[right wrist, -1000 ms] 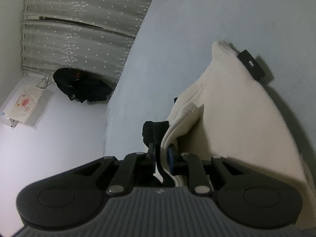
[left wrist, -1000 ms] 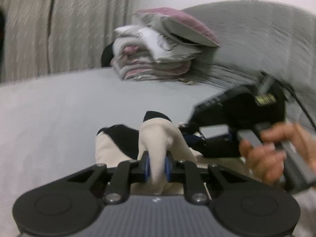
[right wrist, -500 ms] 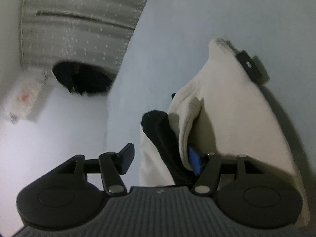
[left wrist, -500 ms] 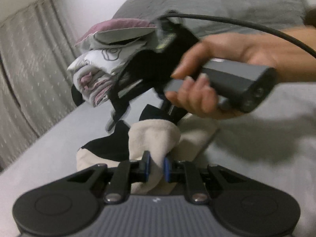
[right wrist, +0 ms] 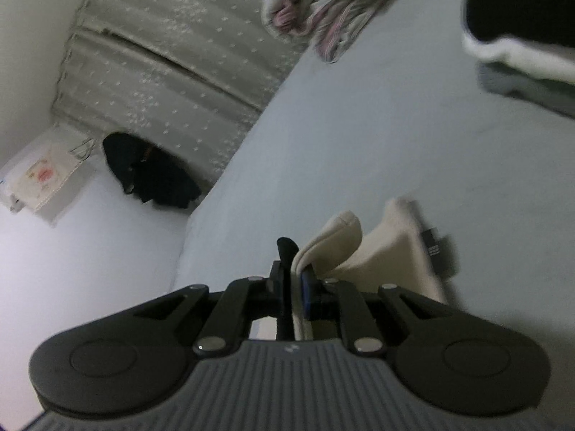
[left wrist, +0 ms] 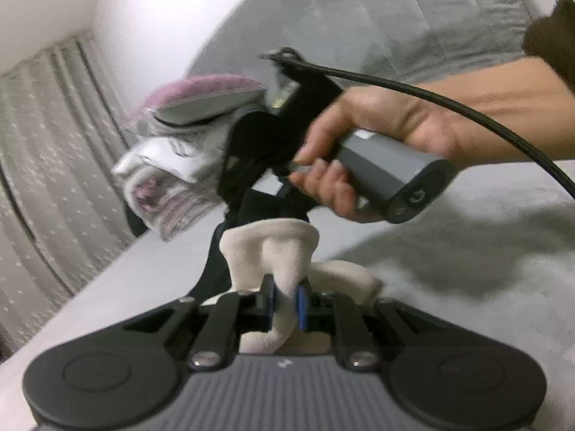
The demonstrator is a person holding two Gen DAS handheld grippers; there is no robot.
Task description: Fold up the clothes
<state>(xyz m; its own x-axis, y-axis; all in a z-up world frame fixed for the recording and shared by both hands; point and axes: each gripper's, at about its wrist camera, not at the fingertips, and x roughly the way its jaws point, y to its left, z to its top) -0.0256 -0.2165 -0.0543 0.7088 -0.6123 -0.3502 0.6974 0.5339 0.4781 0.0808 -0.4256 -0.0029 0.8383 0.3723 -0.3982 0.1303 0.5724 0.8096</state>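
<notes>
1. My left gripper [left wrist: 285,303] pinches a cream fold of the garment [left wrist: 273,251]; it is lifted above the grey bed [left wrist: 467,251].
2. My right gripper [right wrist: 293,287] clamps its cream-and-black edge.

Dim, flat indoor light, cool grey cast. Brightest patch: white wall [left wrist: 143,28] upper left, washed out. Soft shadow on bed [left wrist: 467,244] beneath hand [left wrist: 377,151]. Motion blur on hand and folded pile [right wrist: 309,7]. Strong fisheye bending at edges, dark corner vignette. Grainy throughout.
</notes>
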